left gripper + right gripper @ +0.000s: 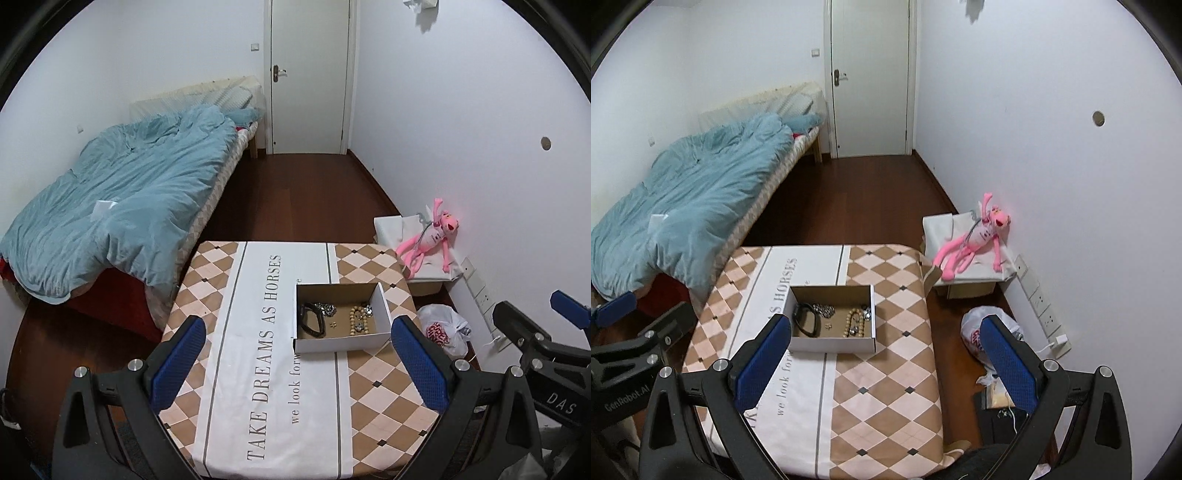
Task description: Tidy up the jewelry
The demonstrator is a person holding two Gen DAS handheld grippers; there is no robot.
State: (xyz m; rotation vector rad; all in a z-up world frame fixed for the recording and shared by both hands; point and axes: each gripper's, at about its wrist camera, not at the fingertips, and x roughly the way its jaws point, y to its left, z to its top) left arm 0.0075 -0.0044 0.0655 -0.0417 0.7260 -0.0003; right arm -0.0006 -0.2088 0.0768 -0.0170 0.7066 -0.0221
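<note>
An open cardboard box [341, 343] [831, 343] sits on the checked tablecloth. Inside lie a black band [309, 320] [804, 320], a silver chain [328, 309] [824, 309], a beige bead bracelet [357, 320] [852, 324], small stud earrings [333, 325] [827, 325] and a silver piece in the back right corner [366, 309] [866, 313]. My left gripper [299, 363] is open and empty, held above the table short of the box. My right gripper [882, 363] is open and empty, near the box's front right.
The table [369, 406] [886, 406] carries a cloth printed "TAKE DREAMS AS HORSES". A bed with a blue duvet [122, 199] stands left. A pink plush toy [975, 240] lies on a white-covered box right. A plastic bag [979, 332] sits on the floor by the wall sockets.
</note>
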